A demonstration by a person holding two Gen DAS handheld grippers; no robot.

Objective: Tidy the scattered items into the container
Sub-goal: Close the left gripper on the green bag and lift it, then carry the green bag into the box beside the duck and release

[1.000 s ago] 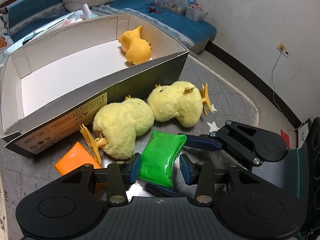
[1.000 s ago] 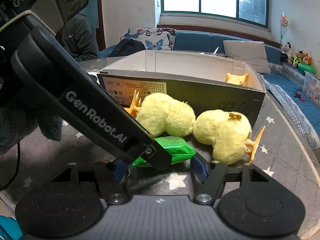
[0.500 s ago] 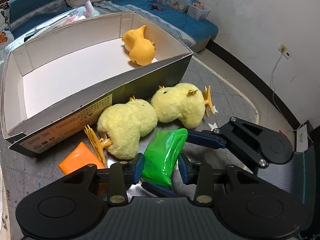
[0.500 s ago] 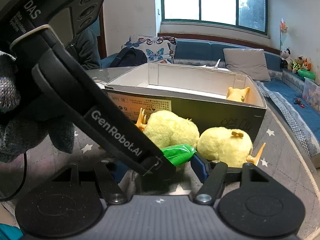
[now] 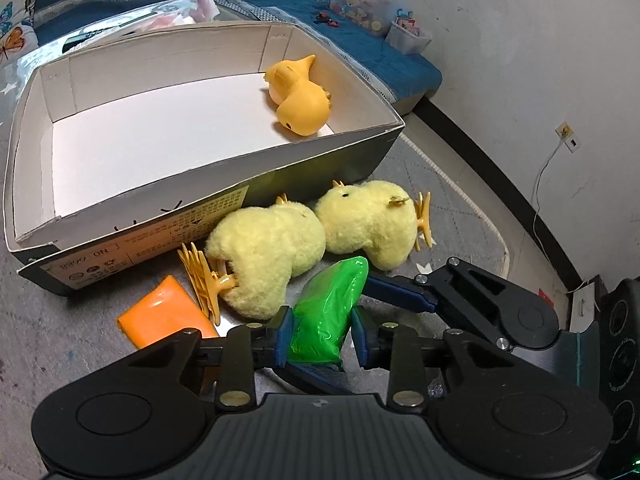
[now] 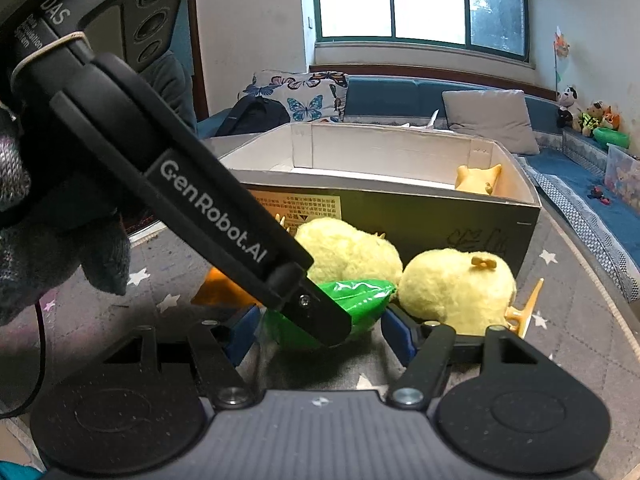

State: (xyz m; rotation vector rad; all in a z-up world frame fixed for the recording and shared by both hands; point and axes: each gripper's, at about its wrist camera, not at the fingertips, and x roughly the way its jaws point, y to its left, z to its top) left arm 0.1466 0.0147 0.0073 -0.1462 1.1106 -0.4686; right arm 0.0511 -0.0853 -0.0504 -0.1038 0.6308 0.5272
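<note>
A green packet [image 5: 332,304] lies on the grey star rug in front of the cardboard box [image 5: 224,184]. My left gripper [image 5: 323,334] has its closing jaws on the packet's near end, both blue pads against it. My right gripper [image 6: 320,332] stands open and straddles the same packet [image 6: 360,296] from the side without pressing it. One of its blue fingers [image 5: 400,294] shows in the left wrist view. Two yellow plush chicks [image 5: 268,252] [image 5: 372,224] lie against the box wall. An orange packet [image 5: 160,316] sits to their left. An orange rubber duck [image 5: 300,100] lies in the box.
The box's white floor is bare apart from the duck in its far right corner. A blue sofa [image 6: 400,96] with cushions and toy bins runs behind the box. A gloved hand [image 6: 60,248] holds the left gripper. The white wall [image 5: 540,60] and its skirting stand to the right.
The left jaws have narrowed from wide apart until the pads touch the green packet. The packet now looks squeezed and tipped up. The right gripper has kept its width and place.
</note>
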